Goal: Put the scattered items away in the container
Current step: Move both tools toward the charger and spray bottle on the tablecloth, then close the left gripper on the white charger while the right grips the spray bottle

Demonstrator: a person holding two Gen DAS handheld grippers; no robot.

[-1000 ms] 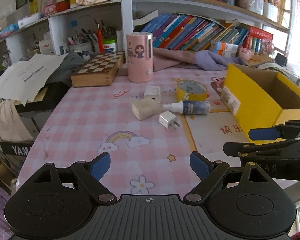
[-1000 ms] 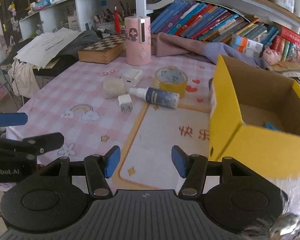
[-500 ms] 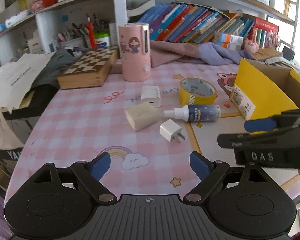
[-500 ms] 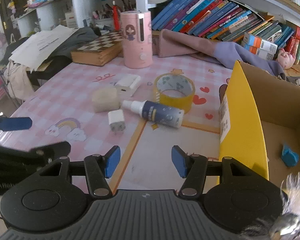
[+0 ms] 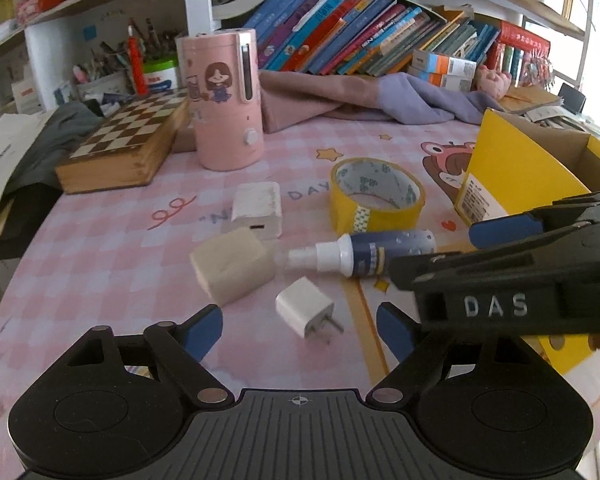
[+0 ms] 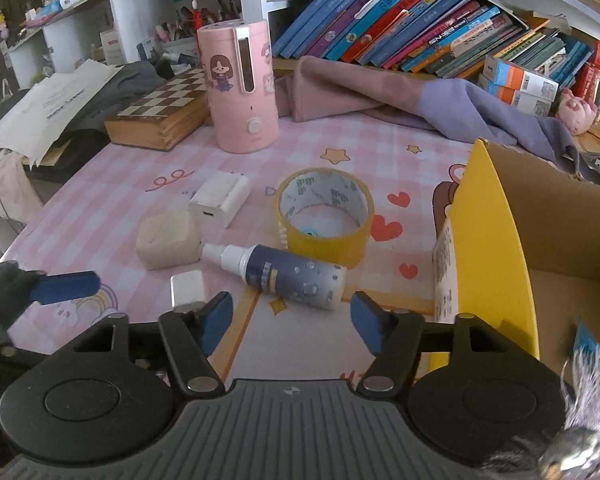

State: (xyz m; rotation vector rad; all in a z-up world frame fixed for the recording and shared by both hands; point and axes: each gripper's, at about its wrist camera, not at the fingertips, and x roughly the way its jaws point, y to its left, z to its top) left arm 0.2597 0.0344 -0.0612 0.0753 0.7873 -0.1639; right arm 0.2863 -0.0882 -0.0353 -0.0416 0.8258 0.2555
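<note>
My left tool hangs over the near part of the pink checked surface, its jaws fairly wide and closing, with nothing pressed between them; the white charger plug lies just beyond the gap, prongs toward the right. Just past it sit the cream block and, farther off, the white adapter. My right tool has its jaws opening and empty, and the dark blue spray bottle lies on its side just ahead of them, cap pointing left. The yellow tape roll stands just behind the bottle. The yellow cardboard box is to the right, open-topped, well apart from the plug.

In the left view my right tool's black body covers the bottle's right end and part of the box. In the right view the left pad hides the plug's near edge, and something blue inside the box is cut off by a blurred fringe; I cannot tell what it is.
</note>
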